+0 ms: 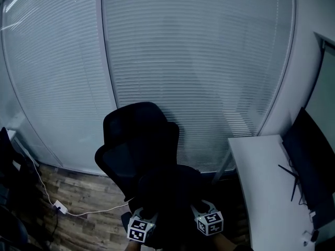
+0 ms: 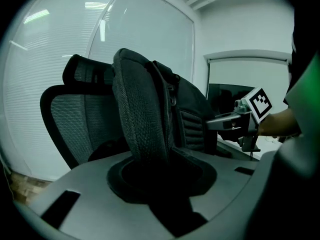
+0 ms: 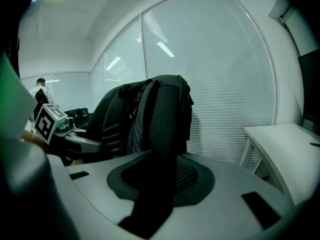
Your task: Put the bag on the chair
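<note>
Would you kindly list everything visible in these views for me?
chair: one, black, in front of the blinds.
bag: one, black, in front of the chair back, gripped by its straps.
desk: one, white, right of the chair.
monitor: one, dark, at the desk's right edge.
cable with adapter: one, white, on the wooden floor at left.
blinds: pale grey, behind the chair.
left gripper: one, grey, shut on a bag strap.
right gripper: one, grey, shut on the other strap.

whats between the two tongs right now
The bag, gripped by its straps in front of the chair; the head view shows it.
</note>
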